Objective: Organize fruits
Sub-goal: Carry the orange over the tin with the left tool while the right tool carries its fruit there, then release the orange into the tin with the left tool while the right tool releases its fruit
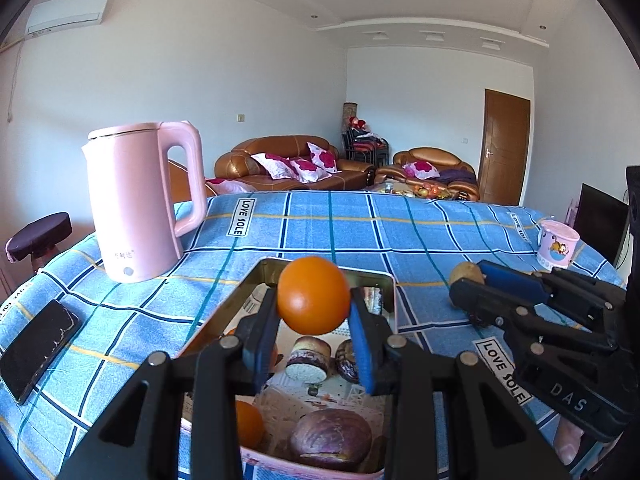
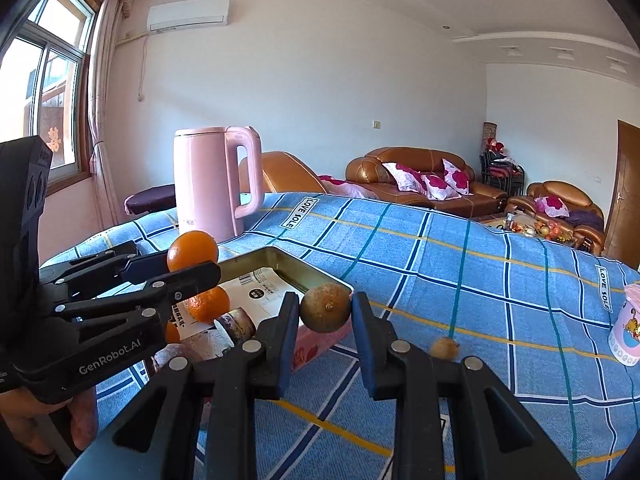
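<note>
Left gripper (image 1: 314, 320) pinches orange (image 1: 313, 295) above tin (image 1: 384, 280); right gripper (image 2: 325, 316) pinches brown fruit (image 2: 325, 308) over tin's (image 2: 276, 254) near corner. Risk: round fruit slipping from flat pads, rolling off tablecloth (image 2: 440, 264).

Orange (image 1: 313, 295) and kiwi (image 2: 325, 308) aloft (both gripped).

A glossy, smooth orange (image 1: 313, 295) above a shiny metal tin (image 1: 326, 276), a matt, rough brown fruit (image 2: 325, 308), woven checked cloth (image 1: 400, 236), and a smooth pink plastic kettle (image 1: 136, 200) at left.
</note>
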Available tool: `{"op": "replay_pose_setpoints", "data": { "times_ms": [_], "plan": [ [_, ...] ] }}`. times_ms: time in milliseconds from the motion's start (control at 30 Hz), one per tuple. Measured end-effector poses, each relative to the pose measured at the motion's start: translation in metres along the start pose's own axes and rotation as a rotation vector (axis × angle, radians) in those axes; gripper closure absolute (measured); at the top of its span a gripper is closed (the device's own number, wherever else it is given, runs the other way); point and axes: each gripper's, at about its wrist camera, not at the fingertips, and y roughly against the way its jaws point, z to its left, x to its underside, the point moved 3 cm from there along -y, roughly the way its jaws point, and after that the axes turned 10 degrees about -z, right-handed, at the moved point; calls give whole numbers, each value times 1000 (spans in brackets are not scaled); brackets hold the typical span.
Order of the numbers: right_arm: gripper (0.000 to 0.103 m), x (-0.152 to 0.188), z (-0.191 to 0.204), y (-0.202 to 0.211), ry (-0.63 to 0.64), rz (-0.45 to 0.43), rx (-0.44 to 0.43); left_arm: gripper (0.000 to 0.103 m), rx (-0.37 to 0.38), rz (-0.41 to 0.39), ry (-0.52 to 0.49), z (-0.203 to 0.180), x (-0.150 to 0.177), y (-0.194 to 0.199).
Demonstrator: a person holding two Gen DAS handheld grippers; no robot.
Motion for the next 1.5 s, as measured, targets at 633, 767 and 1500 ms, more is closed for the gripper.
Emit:
{"op": "replay_pose_setpoints", "data": {
  "times_ms": [633, 767, 1500],
  "plan": [
    [74, -2, 23, -10, 19, 7, -47, 68, -75, 33, -6, 28, 5, -3],
    [74, -2, 29, -13, 27, 12, -60, 68, -105, 49, -7, 37, 7, -6],
    [74, 16, 56, -43, 70, 140, -128, 68, -139, 146, -20, 55, 19, -21]
  ]
}}
